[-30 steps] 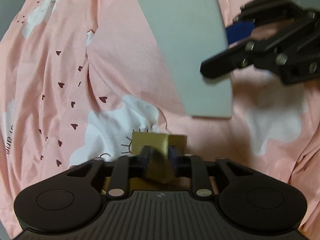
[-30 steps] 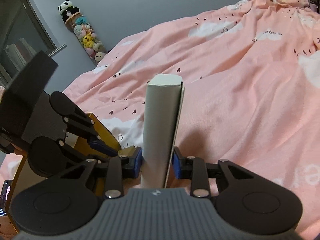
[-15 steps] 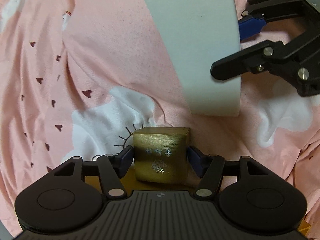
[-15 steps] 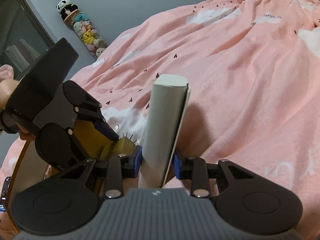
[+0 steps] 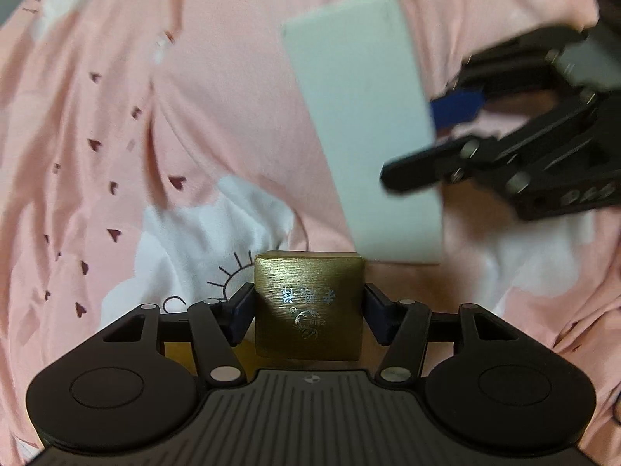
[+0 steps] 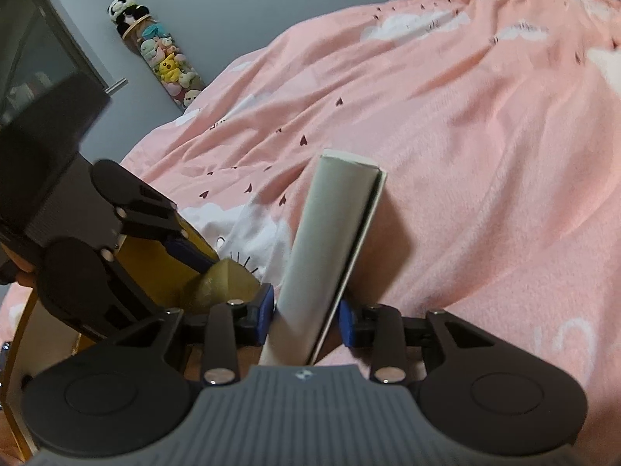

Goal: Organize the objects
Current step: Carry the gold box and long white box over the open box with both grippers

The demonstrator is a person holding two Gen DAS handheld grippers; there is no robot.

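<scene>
- A pink duvet (image 6: 485, 163) with white clouds and small hearts fills both views; a tube of plush toys (image 6: 167, 62) stands far off against the grey wall.
- The right gripper (image 6: 306, 312) clamps a flat white box (image 6: 333, 240) by its near end. The box's long axis runs away from the wrist and leans right; in the left view the white box (image 5: 365, 132) hangs over the bedding, narrow edge upward. Against the frames of a second ago it leans further and sits lower.
- The left gripper (image 5: 308, 312) points down over a small gold box (image 5: 308, 303), blue pads level with its side faces. Its jaws, a second ago pinching the box edge-on, have just widened and then eased back in; whether the pads now press cannot be told.
- The gold box shows its lettered face to the camera, squared up between the pads where it had been skewed, which suggests a regrip or release rather than carrying.
- An open yellow container (image 6: 155, 260) lies beneath the left gripper, a likely destination.
</scene>
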